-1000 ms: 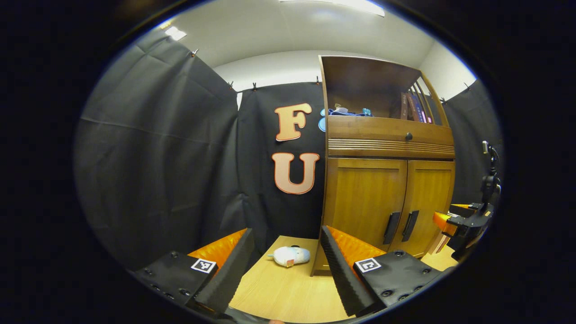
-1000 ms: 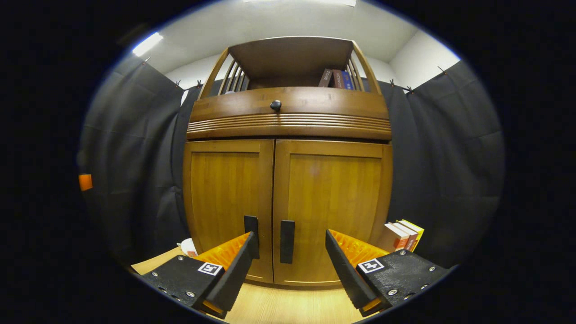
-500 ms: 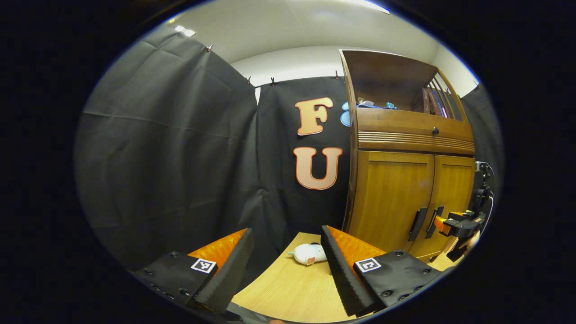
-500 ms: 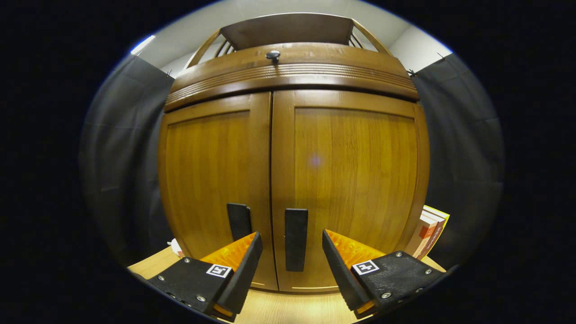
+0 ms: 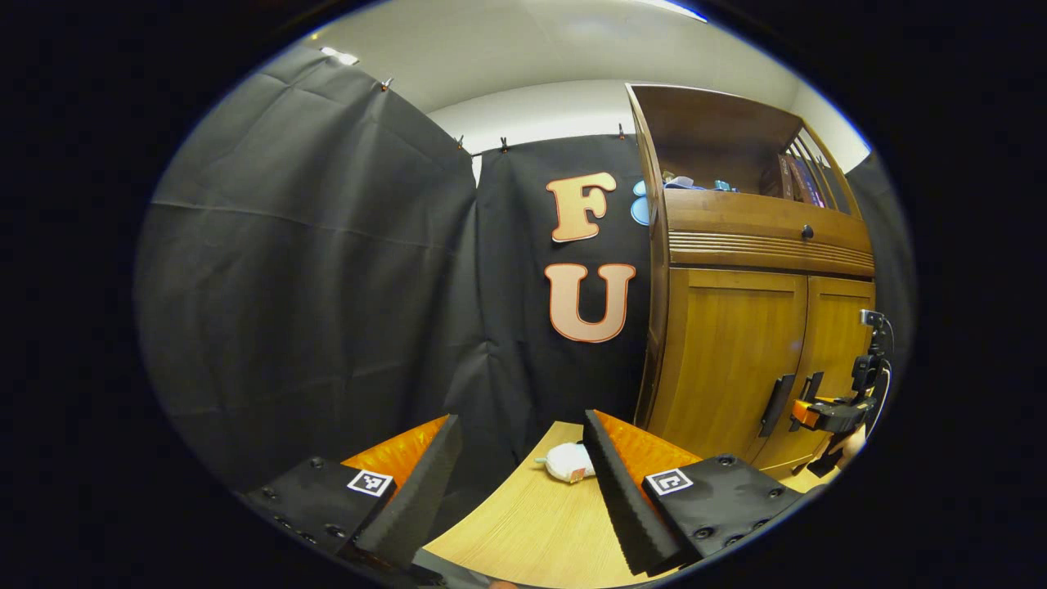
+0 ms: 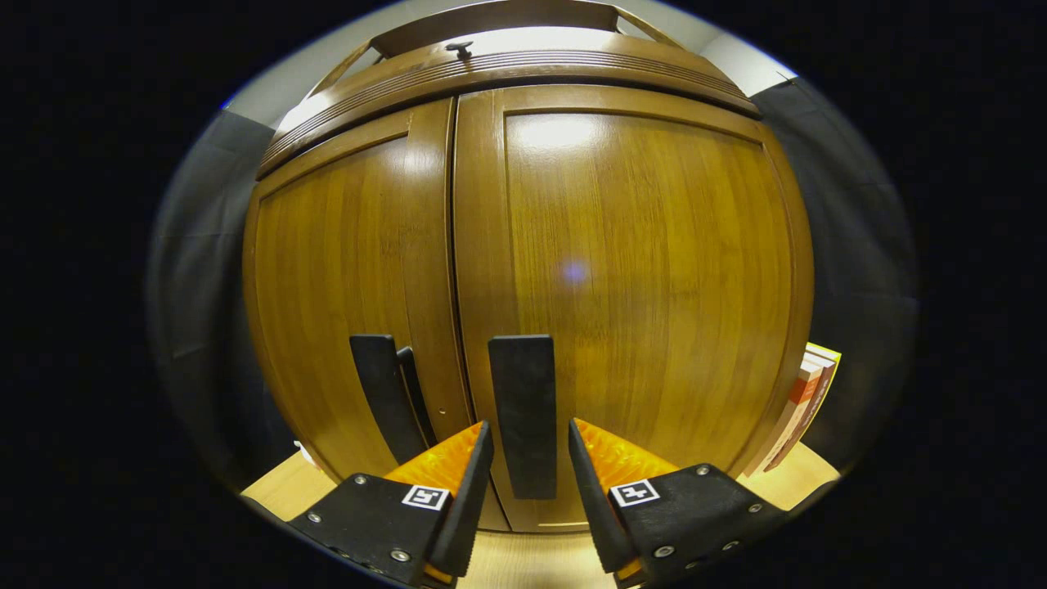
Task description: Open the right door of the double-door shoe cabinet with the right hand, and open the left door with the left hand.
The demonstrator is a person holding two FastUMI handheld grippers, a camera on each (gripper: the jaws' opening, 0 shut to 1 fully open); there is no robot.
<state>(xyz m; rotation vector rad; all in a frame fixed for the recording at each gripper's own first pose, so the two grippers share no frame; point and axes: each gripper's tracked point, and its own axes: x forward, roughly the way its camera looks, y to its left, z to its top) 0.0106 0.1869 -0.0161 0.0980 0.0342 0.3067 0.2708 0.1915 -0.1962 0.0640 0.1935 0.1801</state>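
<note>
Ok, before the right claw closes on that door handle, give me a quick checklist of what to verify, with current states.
1. Right claw lined up on the right door handle: ok, the handle sits between its open fingers.
2. Fingers pressing the handle: not ok, gaps remain on both sides.
3. Right door and left door shut: ok, both flush.
4. Swing path of the right door: cannot tell; books stand beside the cabinet's right edge.
5. Left claw ready at the left door handle: not ok, it is open and well off to the side.
6. White plush toy near the cabinet's left corner: ok, it is off to the side of the doors.
</note>
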